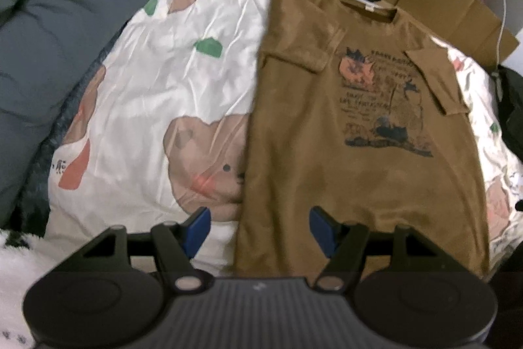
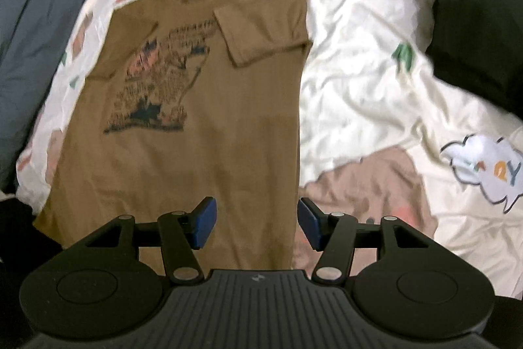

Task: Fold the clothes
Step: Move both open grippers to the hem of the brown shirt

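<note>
A brown cotton T-shirt (image 1: 343,179) with blurred print lies flat on the crumpled bed sheet (image 1: 147,80); fingers of left gripper (image 1: 260,229) and right gripper (image 2: 256,223) stand wide, empty.

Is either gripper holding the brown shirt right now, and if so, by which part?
Neither. The left gripper and right gripper both stand open above the brown T-shirt's bottom hem corners, gripping nothing.
</note>
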Motion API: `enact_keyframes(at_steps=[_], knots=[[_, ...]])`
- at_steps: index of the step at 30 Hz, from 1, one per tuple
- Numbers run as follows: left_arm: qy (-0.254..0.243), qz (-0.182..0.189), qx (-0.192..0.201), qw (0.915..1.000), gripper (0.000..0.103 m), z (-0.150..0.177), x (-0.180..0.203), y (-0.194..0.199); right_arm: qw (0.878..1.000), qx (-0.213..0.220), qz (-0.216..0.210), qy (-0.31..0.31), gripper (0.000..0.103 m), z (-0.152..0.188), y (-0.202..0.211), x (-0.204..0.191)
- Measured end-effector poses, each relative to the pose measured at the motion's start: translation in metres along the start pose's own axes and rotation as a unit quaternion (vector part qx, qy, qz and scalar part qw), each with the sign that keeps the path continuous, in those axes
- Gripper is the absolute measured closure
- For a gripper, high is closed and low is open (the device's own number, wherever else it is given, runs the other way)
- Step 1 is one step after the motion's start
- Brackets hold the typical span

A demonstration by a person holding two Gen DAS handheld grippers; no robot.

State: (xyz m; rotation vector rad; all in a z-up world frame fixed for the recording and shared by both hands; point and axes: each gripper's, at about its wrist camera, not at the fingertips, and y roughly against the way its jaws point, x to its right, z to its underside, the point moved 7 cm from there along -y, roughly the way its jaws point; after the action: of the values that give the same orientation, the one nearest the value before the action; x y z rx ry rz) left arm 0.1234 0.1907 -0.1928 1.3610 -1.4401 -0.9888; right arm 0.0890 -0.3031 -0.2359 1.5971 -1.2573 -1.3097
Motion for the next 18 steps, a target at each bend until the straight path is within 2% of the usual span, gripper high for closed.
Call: enact_keyframes(at_steps=[7,12,18], knots=[[-0.007,-0.005,-0.034,0.9994,0.038,0.008,0.004,-0.027,0.997,-0.078,-0.007,-0.028,0.043,0.023,-0.049,0.019],[-0.011,-0.005,-0.063,0.9980,0.041,0.017,0.008,-0.046,0.993,-0.105,-0.021,-0.049,0.044,0.037,-0.066,0.029],[-0.012,-0.022,-0.106,0.9941,0.048,0.034,-0.002,-0.071,0.990,-0.121,-0.038,-0.063,0.044,0.046,-0.072,0.029]])
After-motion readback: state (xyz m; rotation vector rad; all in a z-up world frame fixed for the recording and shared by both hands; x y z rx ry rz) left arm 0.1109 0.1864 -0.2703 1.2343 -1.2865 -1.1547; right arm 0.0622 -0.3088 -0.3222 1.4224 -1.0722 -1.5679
